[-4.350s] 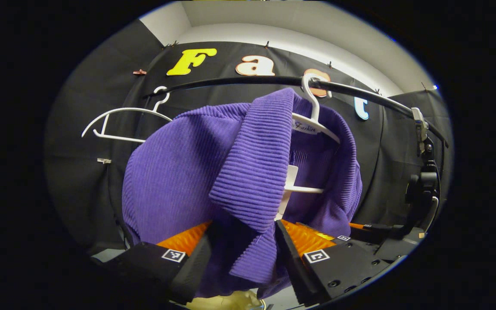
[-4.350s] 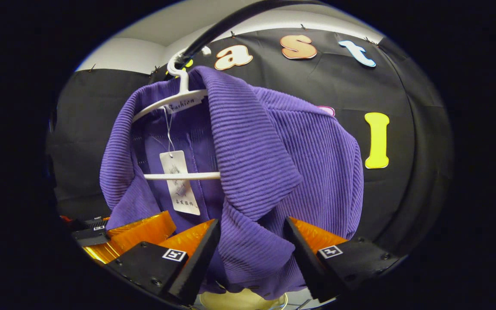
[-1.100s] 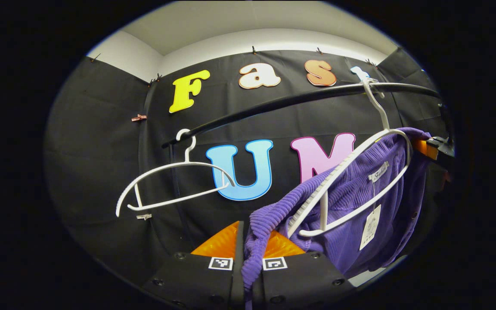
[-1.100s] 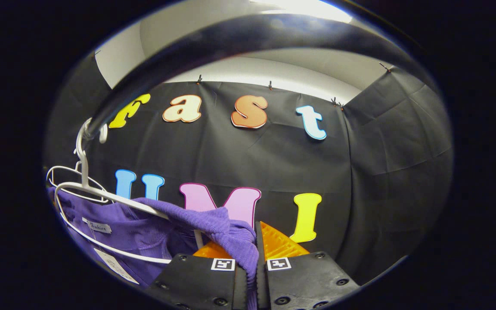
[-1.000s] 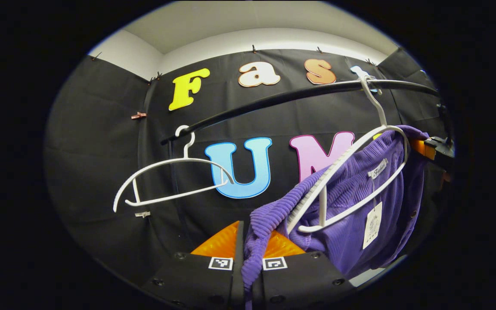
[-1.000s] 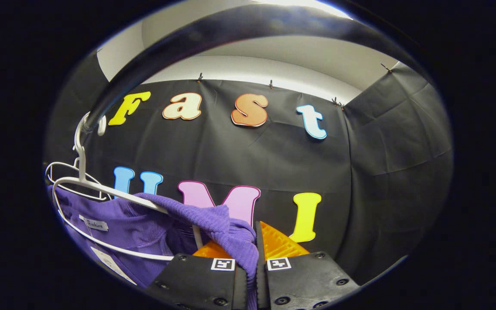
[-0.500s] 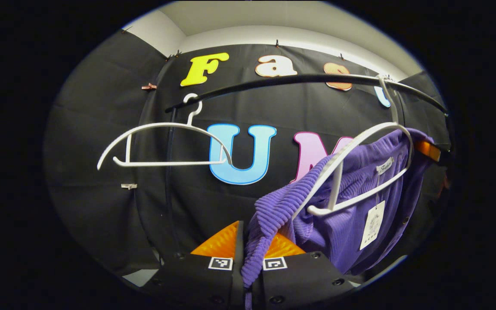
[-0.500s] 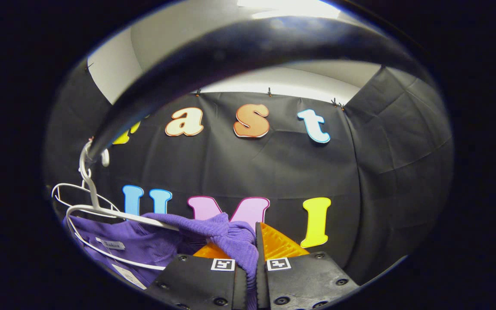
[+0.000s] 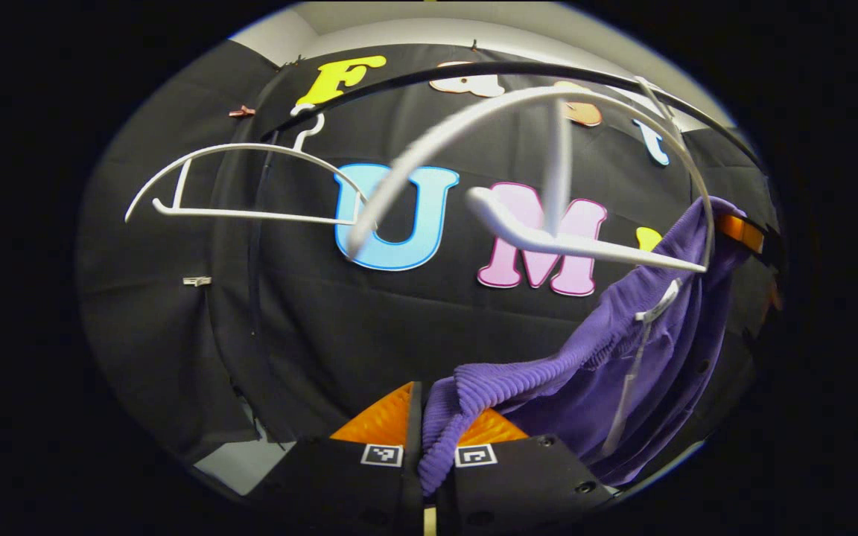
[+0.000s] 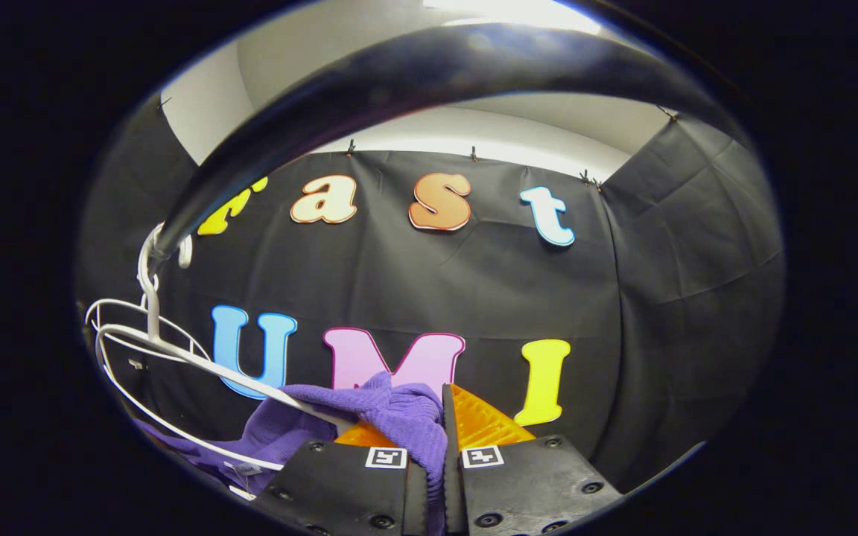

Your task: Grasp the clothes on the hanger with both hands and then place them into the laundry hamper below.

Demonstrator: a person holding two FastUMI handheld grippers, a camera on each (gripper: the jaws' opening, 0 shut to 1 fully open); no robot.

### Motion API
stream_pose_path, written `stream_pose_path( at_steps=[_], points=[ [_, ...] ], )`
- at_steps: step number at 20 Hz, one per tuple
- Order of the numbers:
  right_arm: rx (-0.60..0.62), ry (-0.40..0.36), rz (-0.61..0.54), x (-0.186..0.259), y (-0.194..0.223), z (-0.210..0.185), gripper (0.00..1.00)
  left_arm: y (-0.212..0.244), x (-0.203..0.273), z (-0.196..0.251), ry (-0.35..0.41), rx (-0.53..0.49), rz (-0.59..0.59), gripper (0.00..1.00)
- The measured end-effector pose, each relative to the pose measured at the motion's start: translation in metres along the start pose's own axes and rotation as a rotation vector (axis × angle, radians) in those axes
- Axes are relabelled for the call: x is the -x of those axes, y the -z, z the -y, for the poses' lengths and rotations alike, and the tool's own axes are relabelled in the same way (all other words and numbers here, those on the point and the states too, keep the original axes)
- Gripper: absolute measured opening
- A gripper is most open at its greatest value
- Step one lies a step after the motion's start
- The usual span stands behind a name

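The purple sweater [image 9: 623, 372] sags from 6 o'clock up toward 3 o'clock in the left gripper view, one shoulder already off the white hanger [image 9: 548, 179], which swings loose at 12 o'clock on the black rail [image 9: 518, 71]. Each pair of tongs pinches a ribbed fold between pressed-together fingers, left tongs [image 9: 429, 439] and right tongs [image 10: 444, 439], likely so the garment comes away evenly and stays spread for lowering into the hamper

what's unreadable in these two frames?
- Hanger, left gripper view: motion-blurred.
- Whether the garment is off the hanger's far end: left gripper view, hidden by fabric; right gripper view, too small at the edge.
- Garment's lower part: cut off in both views.
- Rail, right gripper view: blurred, too close.
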State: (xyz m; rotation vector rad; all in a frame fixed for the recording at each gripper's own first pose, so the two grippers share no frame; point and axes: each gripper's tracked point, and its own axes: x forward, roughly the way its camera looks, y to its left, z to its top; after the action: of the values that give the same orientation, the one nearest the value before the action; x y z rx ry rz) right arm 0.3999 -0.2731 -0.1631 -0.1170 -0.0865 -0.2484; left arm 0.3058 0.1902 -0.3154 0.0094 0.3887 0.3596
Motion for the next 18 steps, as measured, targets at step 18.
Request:
stream_pose_path(
  at_steps=[18],
  points=[
    [0.156,0.129,-0.228,0.058,0.076,0.056,0.13,0.023,0.018,0.142,0.303,-0.045,-0.052,0.11]
  ],
)
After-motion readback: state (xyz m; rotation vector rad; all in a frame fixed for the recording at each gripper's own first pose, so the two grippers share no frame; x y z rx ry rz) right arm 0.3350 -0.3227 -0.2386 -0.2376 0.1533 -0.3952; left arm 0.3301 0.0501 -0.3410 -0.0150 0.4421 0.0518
